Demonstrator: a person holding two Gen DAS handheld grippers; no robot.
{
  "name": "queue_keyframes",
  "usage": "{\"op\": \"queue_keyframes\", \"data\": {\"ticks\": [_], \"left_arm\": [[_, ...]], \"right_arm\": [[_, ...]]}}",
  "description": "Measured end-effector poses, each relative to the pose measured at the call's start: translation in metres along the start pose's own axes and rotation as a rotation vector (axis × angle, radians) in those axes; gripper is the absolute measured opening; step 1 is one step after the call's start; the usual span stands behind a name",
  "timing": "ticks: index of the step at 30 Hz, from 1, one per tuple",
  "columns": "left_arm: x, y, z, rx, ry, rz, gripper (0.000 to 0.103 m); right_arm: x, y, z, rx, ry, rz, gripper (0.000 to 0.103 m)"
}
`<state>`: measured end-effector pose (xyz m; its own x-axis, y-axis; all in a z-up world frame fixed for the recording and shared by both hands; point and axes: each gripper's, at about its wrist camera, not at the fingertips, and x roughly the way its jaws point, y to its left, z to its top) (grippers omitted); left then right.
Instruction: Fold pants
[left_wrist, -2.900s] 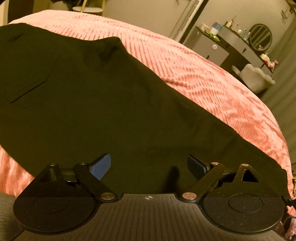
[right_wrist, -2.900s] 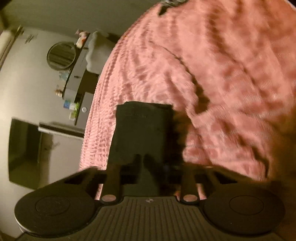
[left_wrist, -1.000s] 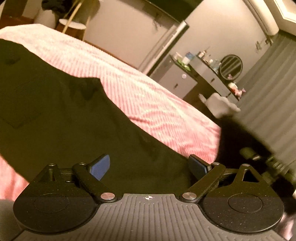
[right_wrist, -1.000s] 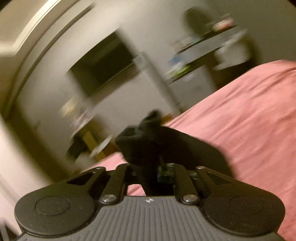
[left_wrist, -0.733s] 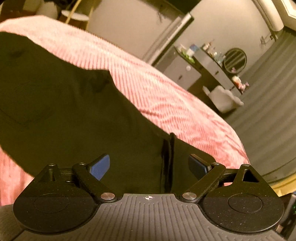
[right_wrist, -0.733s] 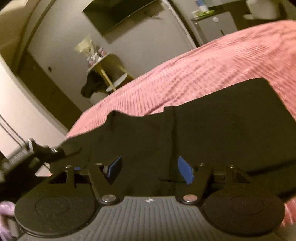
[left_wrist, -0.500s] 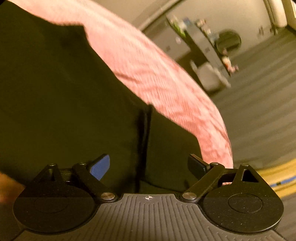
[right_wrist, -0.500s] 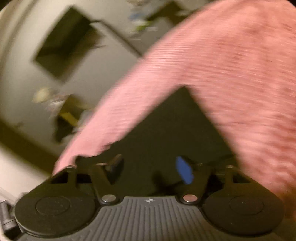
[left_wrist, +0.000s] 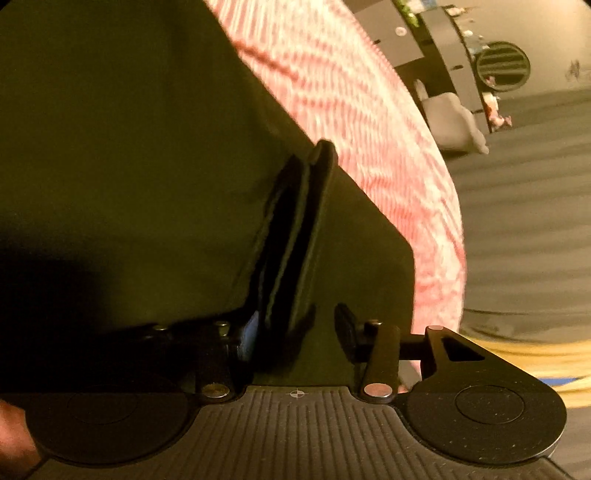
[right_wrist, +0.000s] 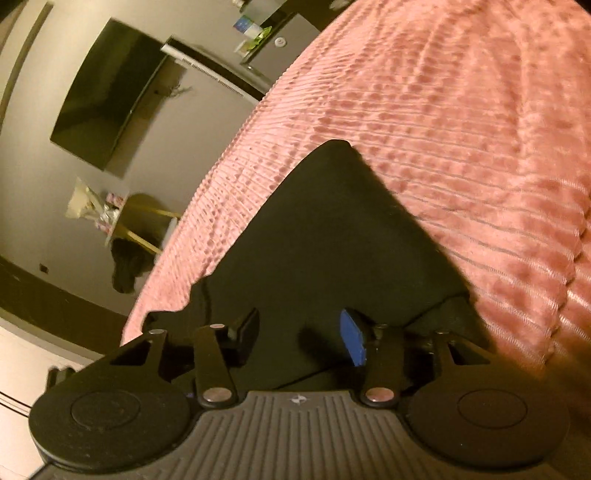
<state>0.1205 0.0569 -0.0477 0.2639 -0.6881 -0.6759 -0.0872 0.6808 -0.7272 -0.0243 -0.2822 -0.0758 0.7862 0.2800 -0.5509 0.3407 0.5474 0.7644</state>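
Black pants (left_wrist: 129, 155) lie on a pink ribbed bedspread (left_wrist: 354, 96). In the left wrist view a folded-over leg end with stacked hems (left_wrist: 295, 229) lies on top of the wider part. My left gripper (left_wrist: 297, 332) is open and sits low over those hems, which run between its jaws. In the right wrist view the pants (right_wrist: 332, 236) form a dark wedge on the bedspread (right_wrist: 461, 129). My right gripper (right_wrist: 299, 336) is open just above the cloth and holds nothing.
A dresser with a round mirror (left_wrist: 502, 66) and a pale chair (left_wrist: 454, 125) stand beyond the bed. A wall TV (right_wrist: 107, 110), a small yellow-legged side table (right_wrist: 147, 218) and a cabinet (right_wrist: 269, 48) stand on the other side. The bed edge (left_wrist: 443, 258) is close on the right.
My right gripper carried the leg end over onto the pants and let go; it is now open. My left gripper moved down onto the folded hems and its jaws narrowed.
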Motion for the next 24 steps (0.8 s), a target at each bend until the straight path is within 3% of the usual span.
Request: {"op": "queue_keyframes", "data": {"ticks": [3, 12, 13, 15, 17, 21, 24], "left_arm": [[-0.018, -0.002, 0.000, 0.079, -0.074, 0.082, 0.059], [0.011, 0.002, 0.010, 0.004, -0.010, -0.008, 0.059], [0.015, 0.000, 0.010, 0.002, -0.014, -0.018, 0.055], [0.020, -0.003, 0.008, 0.025, -0.022, 0.017, 0.022], [0.018, -0.007, 0.004, 0.060, -0.039, 0.021, 0.014], [-0.005, -0.019, 0.001, 0.123, -0.106, -0.006, 0.012], [-0.035, -0.022, 0.005, 0.170, -0.163, -0.043, 0.012]], "right_arm": [[0.001, -0.005, 0.000, 0.027, -0.001, 0.018, 0.050], [0.003, -0.005, -0.002, 0.035, -0.001, 0.036, 0.053], [0.003, -0.006, -0.002, 0.039, -0.001, 0.039, 0.054], [0.003, -0.006, -0.002, 0.042, -0.005, 0.045, 0.054], [0.001, -0.006, -0.002, 0.050, -0.005, 0.056, 0.055], [-0.020, -0.002, -0.004, 0.037, 0.002, 0.150, 0.070], [-0.048, 0.003, -0.006, -0.016, -0.045, 0.130, 0.071]]}}
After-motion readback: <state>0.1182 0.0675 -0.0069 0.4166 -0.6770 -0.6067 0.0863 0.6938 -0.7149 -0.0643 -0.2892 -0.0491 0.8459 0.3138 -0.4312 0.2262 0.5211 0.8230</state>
